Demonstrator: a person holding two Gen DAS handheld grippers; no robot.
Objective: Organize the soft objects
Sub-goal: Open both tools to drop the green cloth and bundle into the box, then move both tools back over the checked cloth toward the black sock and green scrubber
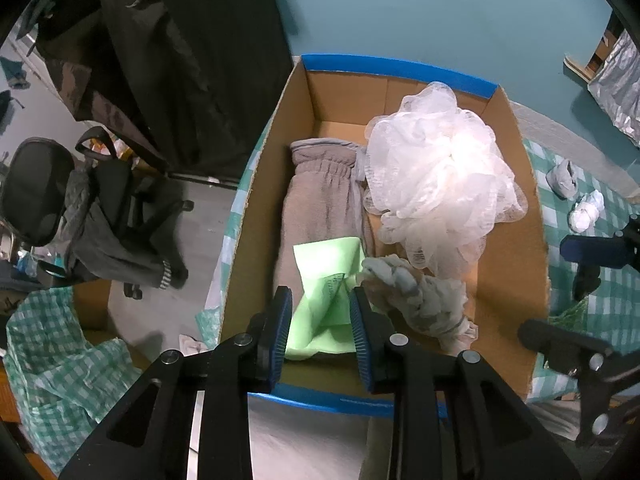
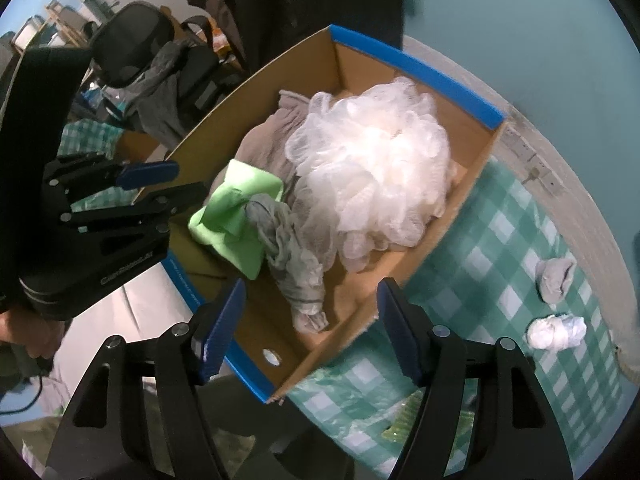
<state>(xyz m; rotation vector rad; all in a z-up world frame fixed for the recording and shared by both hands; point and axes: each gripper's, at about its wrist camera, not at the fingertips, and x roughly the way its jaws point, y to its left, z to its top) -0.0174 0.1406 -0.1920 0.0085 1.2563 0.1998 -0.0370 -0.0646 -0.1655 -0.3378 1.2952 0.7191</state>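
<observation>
My left gripper (image 1: 320, 320) hangs over the near end of the cardboard box (image 1: 516, 208), its blue-padded jaws parted with nothing between them but air; the green cloth (image 1: 326, 276) lies below in the gap, apart from the pads. The box has blue tape along its near and far rims. Inside, a grey towel (image 1: 316, 196) lies along the left side with its elastic hem toward the far end, and the green cloth rests on its near part. A white mesh loofah (image 1: 436, 172) fills the far right of the box, partly over the towel. Near it, touching the right edge of the green cloth, lies a twisted grey sock (image 1: 424, 304). My right gripper (image 2: 312, 328) is held at the near right corner of the box, jaws spread wide and empty, the sock lying beyond them. The box stands on a green-and-white checked tablecloth (image 2: 500, 280). Out on the cloth, well to the right of the box, sit two balled items still outside it: a grey sock ball (image 2: 554, 280) farther off and a white sock ball (image 2: 556, 332) nearer. To the left, off the table, there is an office chair (image 1: 52, 192) with dark clothing draped on it.
</observation>
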